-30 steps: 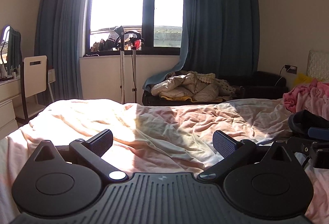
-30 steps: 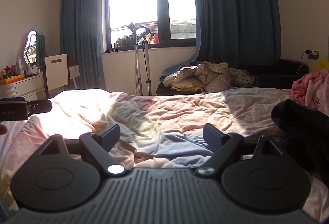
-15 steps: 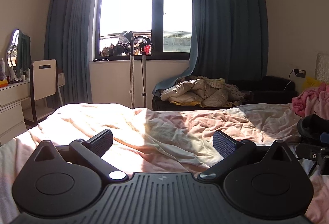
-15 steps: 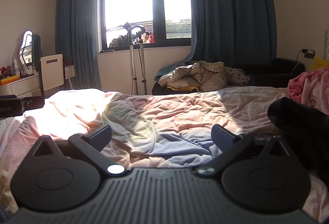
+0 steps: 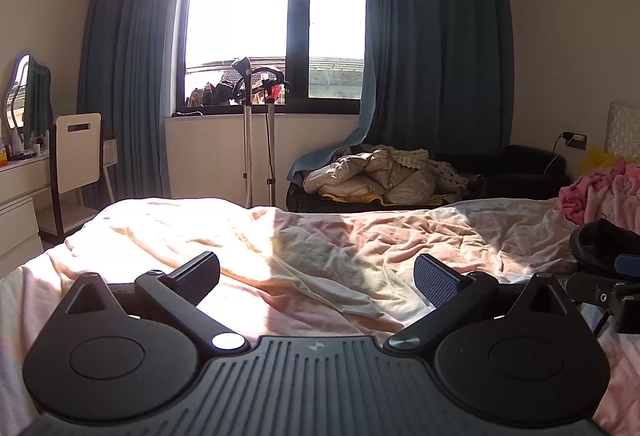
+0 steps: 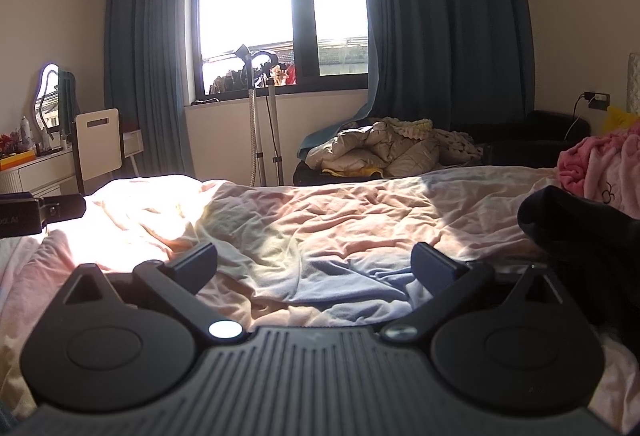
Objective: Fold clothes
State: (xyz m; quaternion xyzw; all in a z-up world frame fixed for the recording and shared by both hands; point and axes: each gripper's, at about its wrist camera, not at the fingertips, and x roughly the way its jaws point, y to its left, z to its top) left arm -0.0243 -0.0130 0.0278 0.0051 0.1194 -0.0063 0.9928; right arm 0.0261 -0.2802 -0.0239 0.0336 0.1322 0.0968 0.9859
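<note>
Rumpled pink bedsheet (image 5: 360,236), curtained window (image 5: 276,23); sunlit bedroom

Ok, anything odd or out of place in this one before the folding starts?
Nothing damaged or spilled. The bed cover is rumpled, a dark garment lies bunched at the right edge beside a pink blanket, and bedding is heaped on the dark sofa. Both grippers, left and right, hold nothing, jaws wide.

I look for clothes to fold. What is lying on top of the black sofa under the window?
On the black sofa lies a heap of beige quilted bedding or clothing, with yellow fabric showing beneath it. The bed covers the sofa's lower part, so nothing below can be seen.
</note>
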